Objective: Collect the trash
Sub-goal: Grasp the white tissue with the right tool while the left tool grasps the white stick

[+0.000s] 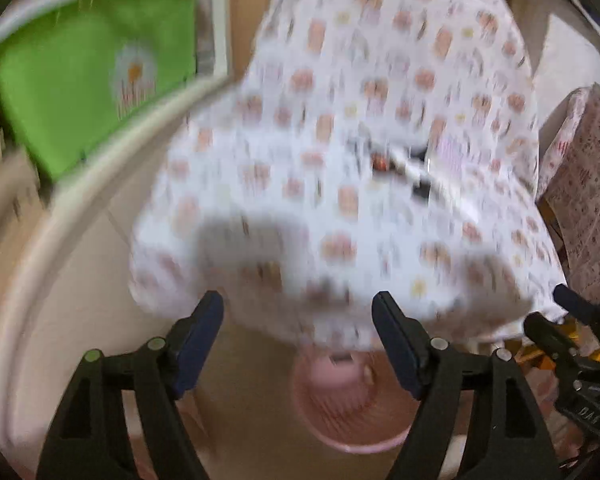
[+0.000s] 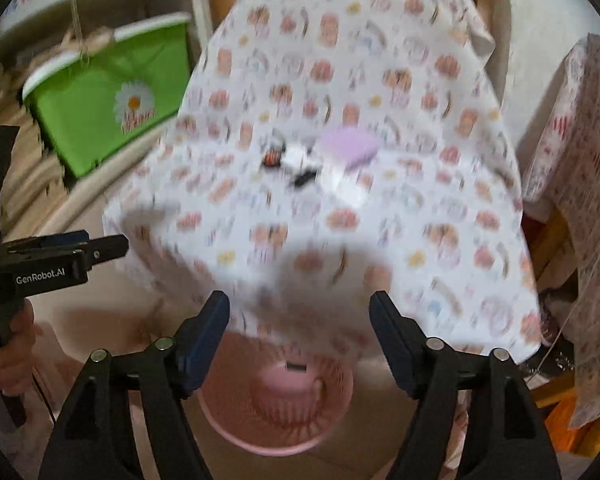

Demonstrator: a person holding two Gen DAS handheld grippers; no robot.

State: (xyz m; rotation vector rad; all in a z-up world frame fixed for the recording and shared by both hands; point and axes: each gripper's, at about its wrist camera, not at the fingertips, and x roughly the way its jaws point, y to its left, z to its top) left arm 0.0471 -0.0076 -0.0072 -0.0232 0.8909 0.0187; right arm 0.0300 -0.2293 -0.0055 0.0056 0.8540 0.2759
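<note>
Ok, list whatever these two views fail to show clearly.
- Small litter on the tablecloth: both wrist views, motion blur hides what each piece is.
- Pink basket contents: blurred, far rim hidden under the cloth's edge.
- Green bag print: unreadable blur.

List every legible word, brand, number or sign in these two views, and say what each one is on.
"GenRobot.AI": white lettering on the body of the left gripper, seen in the right wrist view.
Red lettering under the daisy on the green bin: too blurred to read.
Embossed marks on the right gripper housing in the left wrist view: not readable.
Red print on the patterned cloth at right: too small and blurred.
</note>
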